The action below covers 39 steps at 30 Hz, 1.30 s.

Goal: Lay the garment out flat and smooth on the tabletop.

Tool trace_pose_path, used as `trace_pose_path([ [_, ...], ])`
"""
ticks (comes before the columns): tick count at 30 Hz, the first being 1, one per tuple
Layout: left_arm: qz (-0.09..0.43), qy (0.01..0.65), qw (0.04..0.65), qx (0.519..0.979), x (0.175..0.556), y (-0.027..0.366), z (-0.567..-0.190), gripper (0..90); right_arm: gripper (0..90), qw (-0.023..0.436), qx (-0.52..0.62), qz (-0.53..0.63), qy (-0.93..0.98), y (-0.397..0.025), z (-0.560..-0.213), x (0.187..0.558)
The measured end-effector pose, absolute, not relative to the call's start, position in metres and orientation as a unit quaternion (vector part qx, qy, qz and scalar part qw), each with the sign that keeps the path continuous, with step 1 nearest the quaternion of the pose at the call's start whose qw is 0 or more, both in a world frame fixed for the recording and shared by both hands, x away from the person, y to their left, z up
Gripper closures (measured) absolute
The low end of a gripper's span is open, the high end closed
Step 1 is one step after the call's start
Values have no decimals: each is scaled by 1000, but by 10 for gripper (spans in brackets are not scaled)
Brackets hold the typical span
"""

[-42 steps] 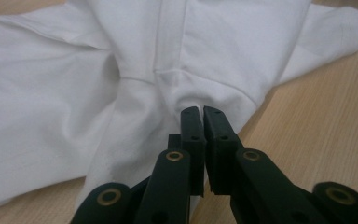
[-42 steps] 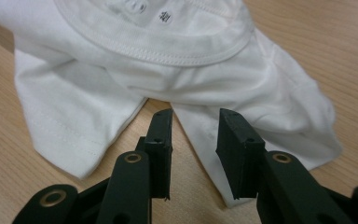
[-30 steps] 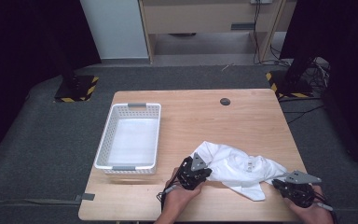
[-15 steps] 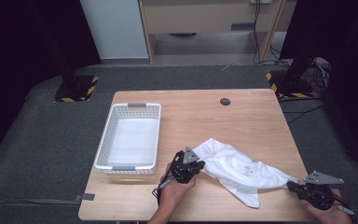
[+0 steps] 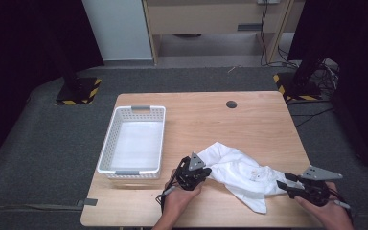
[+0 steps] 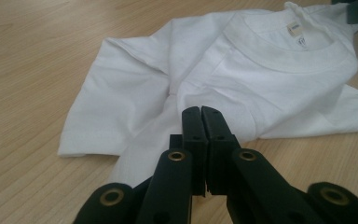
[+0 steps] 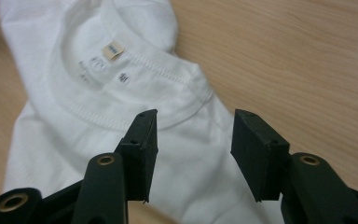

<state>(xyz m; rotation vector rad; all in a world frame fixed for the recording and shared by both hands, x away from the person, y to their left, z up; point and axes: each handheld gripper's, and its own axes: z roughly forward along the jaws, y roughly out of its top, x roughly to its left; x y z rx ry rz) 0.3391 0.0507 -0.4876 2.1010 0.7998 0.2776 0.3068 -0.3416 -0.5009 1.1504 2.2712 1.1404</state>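
Observation:
A white t-shirt (image 5: 242,171) lies crumpled on the wooden table (image 5: 249,124), drawn out from left to right, with its collar and label (image 7: 113,51) facing up. My left gripper (image 5: 205,171) is at the shirt's left end. Its jaws are pressed together (image 6: 200,114) on the cloth near a sleeve (image 6: 98,126). My right gripper (image 5: 282,184) is at the shirt's right end. In the right gripper view it stands open (image 7: 193,140), its jaws straddling the fabric just below the collar without touching it.
A white plastic basket (image 5: 106,143) stands on the left side of the table. A small dark round disc (image 5: 231,104) sits near the far edge. Bare wood lies beyond the shirt. Dark stands and cables (image 5: 311,86) are on the floor around the table.
The shirt has been drawn out longer toward the right. My left gripper shifted slightly left with its end. My right gripper swung out right, then came back a little.

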Motion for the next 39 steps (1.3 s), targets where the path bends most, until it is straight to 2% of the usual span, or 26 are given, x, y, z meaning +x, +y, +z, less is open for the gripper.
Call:
trace_pose_path([
  [6, 114, 324, 425, 837, 334, 56, -486, 898, 479, 167, 410, 407, 799, -348, -507, 333],
  [11, 114, 327, 421, 838, 329, 60, -487, 898, 438, 128, 396, 411, 811, -345, -518, 337],
  [14, 117, 329, 421, 837, 326, 62, -485, 898, 435, 121, 377, 414, 820, -335, -522, 338],
  [17, 119, 332, 424, 834, 322, 66, -483, 898, 559, 120, 363, 419, 823, -328, -520, 340],
  [22, 114, 334, 423, 835, 321, 70, -483, 898, 858, 102, 352, 402, 840, -323, -514, 337],
  [25, 105, 329, 419, 840, 321, 67, -486, 891, 897, 102, 352, 405, 838, -326, -511, 333],
  [28, 99, 319, 419, 844, 322, 63, -489, 838, 897, 104, 354, 411, 834, -331, -509, 328],
  [32, 104, 315, 420, 845, 323, 57, -492, 714, 872, 99, 357, 422, 828, -338, -512, 326],
  [34, 105, 311, 425, 844, 325, 55, -492, 665, 817, 100, 362, 424, 824, -338, -513, 326],
  [39, 104, 305, 436, 840, 335, 48, -494, 612, 591, 120, 374, 441, 807, -335, -515, 334],
])
